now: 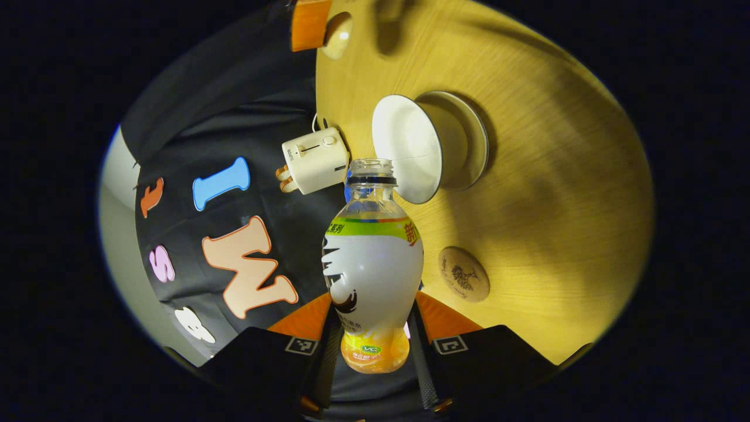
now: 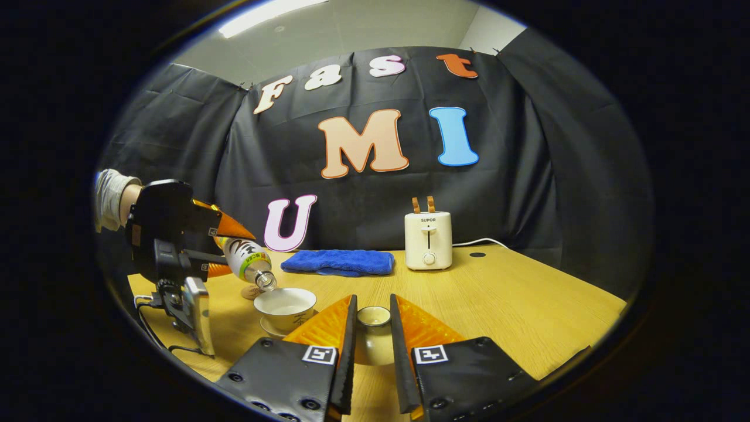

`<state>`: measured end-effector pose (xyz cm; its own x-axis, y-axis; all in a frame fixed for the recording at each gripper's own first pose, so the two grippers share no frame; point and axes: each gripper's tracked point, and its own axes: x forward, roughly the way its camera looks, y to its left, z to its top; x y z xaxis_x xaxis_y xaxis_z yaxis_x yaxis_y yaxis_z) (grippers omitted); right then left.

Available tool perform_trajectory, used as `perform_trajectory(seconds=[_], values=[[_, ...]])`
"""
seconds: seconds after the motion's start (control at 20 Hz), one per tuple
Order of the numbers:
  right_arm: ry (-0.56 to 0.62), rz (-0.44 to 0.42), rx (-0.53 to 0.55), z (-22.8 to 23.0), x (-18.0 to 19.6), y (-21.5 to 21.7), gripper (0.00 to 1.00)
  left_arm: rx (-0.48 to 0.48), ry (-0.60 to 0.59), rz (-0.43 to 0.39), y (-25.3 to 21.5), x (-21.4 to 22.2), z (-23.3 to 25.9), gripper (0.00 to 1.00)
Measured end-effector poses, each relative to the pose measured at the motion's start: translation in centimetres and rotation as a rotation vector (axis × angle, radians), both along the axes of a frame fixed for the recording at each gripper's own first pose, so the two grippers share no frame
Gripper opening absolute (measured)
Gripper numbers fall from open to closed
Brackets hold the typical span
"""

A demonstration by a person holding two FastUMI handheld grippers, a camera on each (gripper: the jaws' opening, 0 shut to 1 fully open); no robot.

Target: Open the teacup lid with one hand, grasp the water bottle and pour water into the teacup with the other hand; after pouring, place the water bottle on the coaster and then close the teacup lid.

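My left gripper [image 1: 373, 305] is shut on a clear water bottle [image 1: 373, 275] with a white and green label. The bottle has no cap and is tipped, its mouth at the rim of the white teacup [image 1: 410, 146], which stands on a saucer [image 1: 477, 140]. In the right gripper view the bottle [image 2: 249, 259] leans down over the open teacup [image 2: 285, 306]; I cannot make out a stream. My right gripper [image 2: 372, 310] is shut on the teacup lid [image 2: 373, 321], held just above the table to the right of the cup. A round brown coaster [image 1: 463, 274] lies on the table beside the cup.
A white toaster [image 2: 428, 240] with bread in its slots stands at the back of the wooden table [image 2: 515, 299], its cord trailing right. A folded blue cloth [image 2: 338, 262] lies left of it. A sleeve [image 2: 111, 199] shows behind the left gripper [image 2: 231, 249].
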<state>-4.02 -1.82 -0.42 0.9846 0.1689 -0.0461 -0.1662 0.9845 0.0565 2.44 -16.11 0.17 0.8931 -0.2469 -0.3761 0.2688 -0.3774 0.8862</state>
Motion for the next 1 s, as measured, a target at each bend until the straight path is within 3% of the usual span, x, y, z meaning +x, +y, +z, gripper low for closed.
perform_trajectory(seconds=[0.3, 1.0], values=[[0.009, -0.008, -0.011, -0.2, 0.1, 0.0, 0.34, -0.181, 0.122, 0.051, -0.1, -1.4, -2.6, 0.56], [0.027, -0.030, -0.019, -0.6, 0.5, -0.3, 0.34, -0.842, 0.303, 0.174, -1.2, -1.5, -1.1, 0.56]])
